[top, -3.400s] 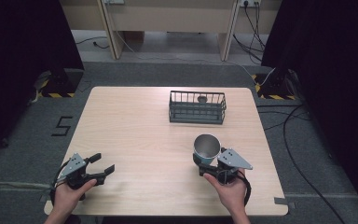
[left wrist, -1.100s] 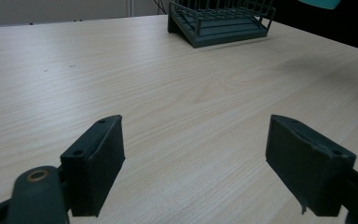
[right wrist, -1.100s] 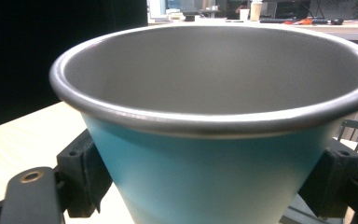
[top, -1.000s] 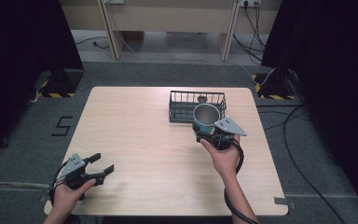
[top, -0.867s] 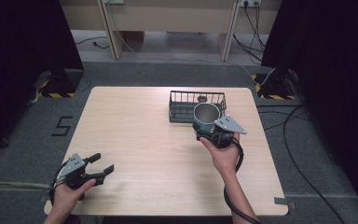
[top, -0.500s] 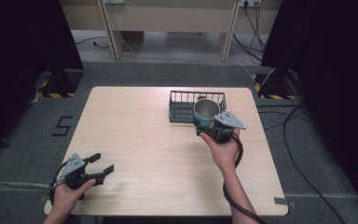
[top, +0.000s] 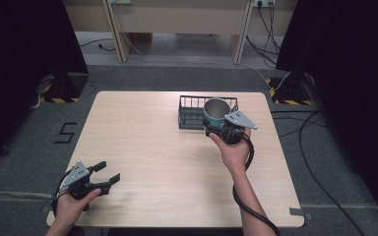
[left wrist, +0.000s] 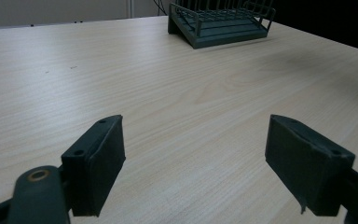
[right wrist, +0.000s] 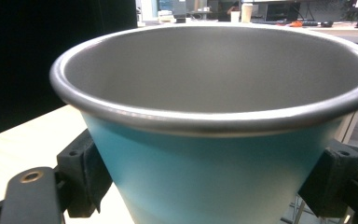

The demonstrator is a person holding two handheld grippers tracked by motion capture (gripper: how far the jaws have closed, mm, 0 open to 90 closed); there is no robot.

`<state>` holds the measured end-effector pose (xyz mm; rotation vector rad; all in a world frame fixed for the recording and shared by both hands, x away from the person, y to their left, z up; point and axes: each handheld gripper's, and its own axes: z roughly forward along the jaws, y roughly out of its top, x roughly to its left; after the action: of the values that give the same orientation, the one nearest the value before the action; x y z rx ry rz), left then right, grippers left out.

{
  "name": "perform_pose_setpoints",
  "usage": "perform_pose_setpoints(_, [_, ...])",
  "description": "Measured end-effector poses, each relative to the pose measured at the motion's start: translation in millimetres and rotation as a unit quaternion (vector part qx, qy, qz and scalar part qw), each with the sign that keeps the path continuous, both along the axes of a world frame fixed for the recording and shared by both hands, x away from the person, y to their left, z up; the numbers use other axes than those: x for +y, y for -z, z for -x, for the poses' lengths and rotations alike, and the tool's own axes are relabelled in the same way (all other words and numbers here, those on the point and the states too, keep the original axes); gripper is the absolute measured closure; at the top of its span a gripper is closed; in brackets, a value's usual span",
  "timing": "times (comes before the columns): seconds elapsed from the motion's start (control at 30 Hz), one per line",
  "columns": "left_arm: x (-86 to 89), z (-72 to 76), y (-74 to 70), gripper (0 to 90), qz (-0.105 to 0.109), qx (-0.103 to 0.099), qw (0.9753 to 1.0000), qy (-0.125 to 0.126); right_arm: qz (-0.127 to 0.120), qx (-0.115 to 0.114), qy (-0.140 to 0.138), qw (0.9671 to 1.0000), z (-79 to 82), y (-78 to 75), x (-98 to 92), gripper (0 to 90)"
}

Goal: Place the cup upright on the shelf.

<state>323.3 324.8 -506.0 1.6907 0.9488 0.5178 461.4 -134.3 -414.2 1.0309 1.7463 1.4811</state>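
Left gripper (top: 102, 176) at table's (top: 142, 132) 7 o'clock corner, jaws spread wide, nothing between them. Wire basket (top: 193, 112) at 1 o'clock of table centre. Right gripper (top: 215, 129) pinches teal metal cup (top: 215, 114) upright, held over the basket's right half.

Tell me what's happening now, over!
Right gripper shut on teal cup, at the wire basket. Left gripper open, low over table. Nothing in the way.
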Motion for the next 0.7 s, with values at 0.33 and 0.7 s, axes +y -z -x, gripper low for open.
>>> perform_pose_setpoints(0.33, [0.1, 0.3, -0.2, 19.3, -0.001, -0.001, 1.0000, 0.001, -0.002, 0.003, 0.009, 1.0000, -17.4, -5.1, 1.2, 18.3])
perform_pose_setpoints(0.7, [-0.1, 0.3, -0.1, 19.4, 0.000, -0.002, 1.0000, 0.001, -0.005, 0.008, 0.016, 0.9998, -32.4, -9.9, 1.6, 18.3])
